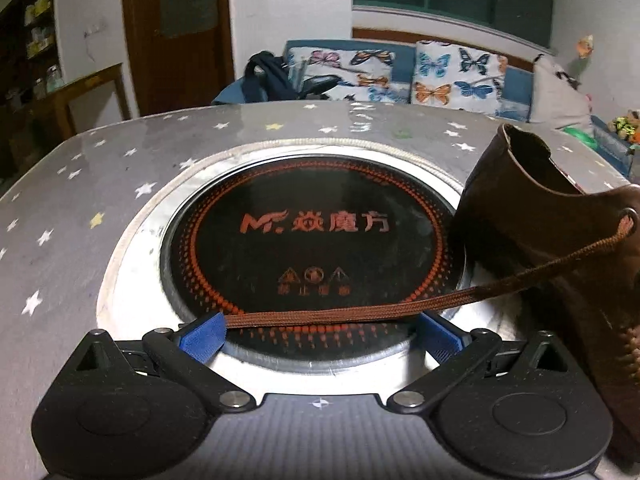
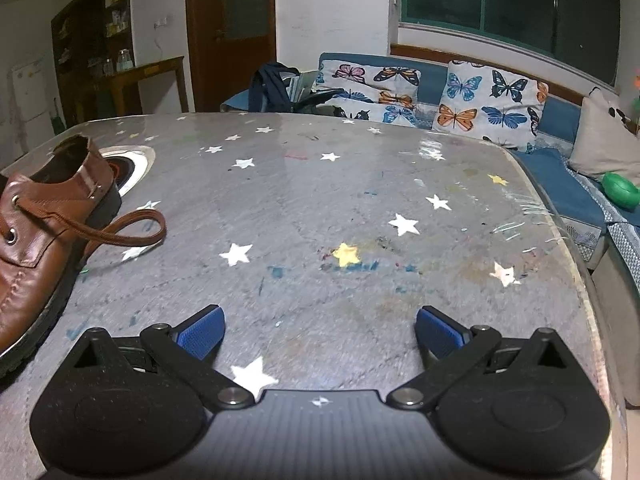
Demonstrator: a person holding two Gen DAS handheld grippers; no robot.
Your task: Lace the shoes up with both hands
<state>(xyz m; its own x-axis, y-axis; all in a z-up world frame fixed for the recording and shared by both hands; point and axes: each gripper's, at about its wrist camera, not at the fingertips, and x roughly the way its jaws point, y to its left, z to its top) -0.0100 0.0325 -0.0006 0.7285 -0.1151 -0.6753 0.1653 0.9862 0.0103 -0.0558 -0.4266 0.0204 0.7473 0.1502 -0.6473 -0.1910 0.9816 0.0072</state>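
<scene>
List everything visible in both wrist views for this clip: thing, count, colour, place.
shoe: one, brown leather, on the table at the left of the right wrist view
lace: one, brown; one end runs from an eyelet across the left tongs, the other lies looped on the table by the shoe's heel
table: one, grey with white and yellow stars
cooktop: one, black with orange print, round, set into the table beside the shoe
butterfly cushions: two, white with coloured butterflies, on the blue sofa behind the table
door: one, dark brown, back wall
window: one, green frame, above the sofa
left tongs: blue pads, open, lace lying across the gap
right tongs: blue pads, open, nothing between them, over the bare table
</scene>
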